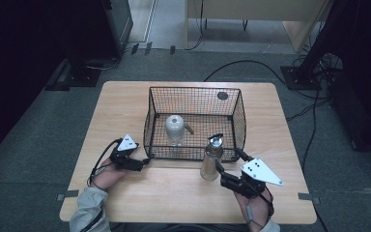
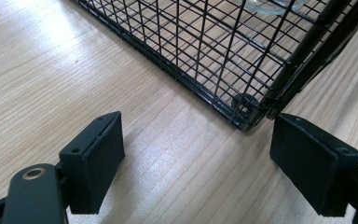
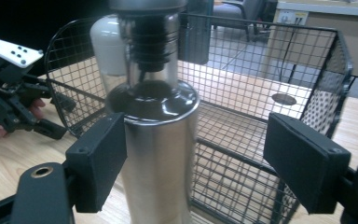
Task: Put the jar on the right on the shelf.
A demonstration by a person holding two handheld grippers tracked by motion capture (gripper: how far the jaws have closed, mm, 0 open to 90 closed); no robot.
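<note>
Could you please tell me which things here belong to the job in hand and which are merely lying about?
In the job:
steel bottle
wire basket
right gripper
left gripper

Lying about:
white-capped bottle in the basket
floor cables

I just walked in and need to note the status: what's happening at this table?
A person works at a wooden table with a gripper in each hand. The right gripper is around a steel bottle standing just outside a black wire basket; one of its fingers touches the bottle, the other stands clear, so nothing is gripped. The left gripper sits open at the basket's near corner. A white-capped bottle stands inside the basket.
</note>
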